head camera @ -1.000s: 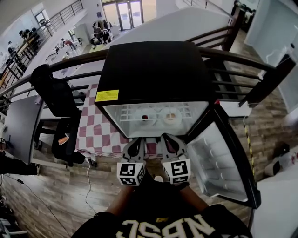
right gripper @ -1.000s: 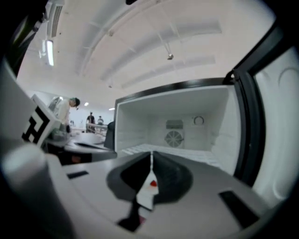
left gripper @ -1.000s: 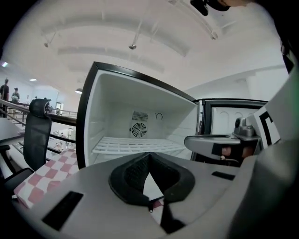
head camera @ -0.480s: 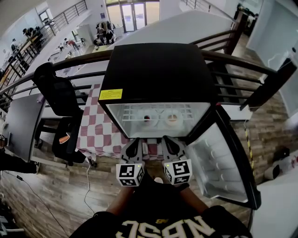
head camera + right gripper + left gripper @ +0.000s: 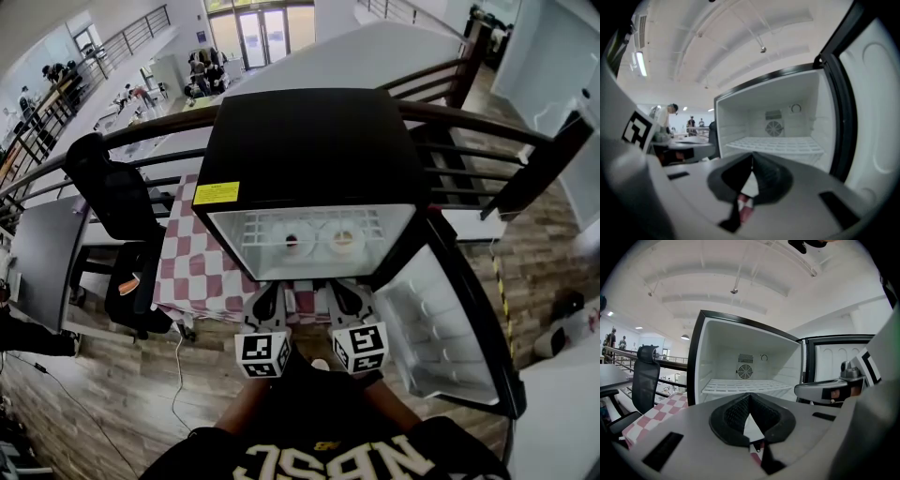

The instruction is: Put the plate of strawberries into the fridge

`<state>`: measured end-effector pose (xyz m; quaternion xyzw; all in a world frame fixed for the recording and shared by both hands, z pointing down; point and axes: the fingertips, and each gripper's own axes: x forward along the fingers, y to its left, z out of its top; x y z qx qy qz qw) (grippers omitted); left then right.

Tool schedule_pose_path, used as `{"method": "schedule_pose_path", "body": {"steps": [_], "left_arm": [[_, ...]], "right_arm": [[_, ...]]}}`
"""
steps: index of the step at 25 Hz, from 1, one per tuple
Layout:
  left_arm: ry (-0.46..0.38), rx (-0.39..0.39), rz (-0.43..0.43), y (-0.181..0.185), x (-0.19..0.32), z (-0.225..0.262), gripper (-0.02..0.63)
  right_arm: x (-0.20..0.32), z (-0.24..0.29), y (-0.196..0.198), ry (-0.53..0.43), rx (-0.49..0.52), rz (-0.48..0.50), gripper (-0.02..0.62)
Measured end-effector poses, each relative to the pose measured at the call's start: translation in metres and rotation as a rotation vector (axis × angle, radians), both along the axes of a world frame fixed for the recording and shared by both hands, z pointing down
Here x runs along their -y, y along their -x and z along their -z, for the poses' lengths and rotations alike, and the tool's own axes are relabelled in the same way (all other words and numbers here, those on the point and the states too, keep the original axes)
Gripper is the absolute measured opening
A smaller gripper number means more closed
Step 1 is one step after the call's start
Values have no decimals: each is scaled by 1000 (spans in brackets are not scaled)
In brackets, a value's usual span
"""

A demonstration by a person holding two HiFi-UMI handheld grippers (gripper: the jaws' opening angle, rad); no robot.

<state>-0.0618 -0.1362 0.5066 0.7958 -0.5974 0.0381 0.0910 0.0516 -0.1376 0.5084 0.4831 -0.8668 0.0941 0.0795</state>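
Note:
The black mini fridge (image 5: 309, 141) stands open right in front of me, its door (image 5: 441, 328) swung out to the right. Two white round dishes (image 5: 292, 241) show through its white wire shelf (image 5: 314, 225); one has a red spot, but I cannot tell strawberries from here. In both gripper views the space above the shelf (image 5: 745, 385) (image 5: 773, 143) is bare. My left gripper (image 5: 272, 291) (image 5: 750, 397) and right gripper (image 5: 337, 287) (image 5: 752, 157) sit side by side just below the fridge opening. Both are shut with nothing between the pads.
A red-and-white checkered tablecloth (image 5: 202, 267) covers the table under the fridge. A black office chair (image 5: 112, 187) stands at the left, and a dark railing (image 5: 469, 117) runs behind the fridge. The inside of the door (image 5: 876, 117) looms close on the right.

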Motion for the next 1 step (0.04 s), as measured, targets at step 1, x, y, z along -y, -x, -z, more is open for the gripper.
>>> {"method": "schedule_pose_path", "body": {"steps": [1], "left_arm": [[3,0,-1,-1,-1,-1,17]], "right_arm": [[-1,-2,-1,6,0,0,21]]}}
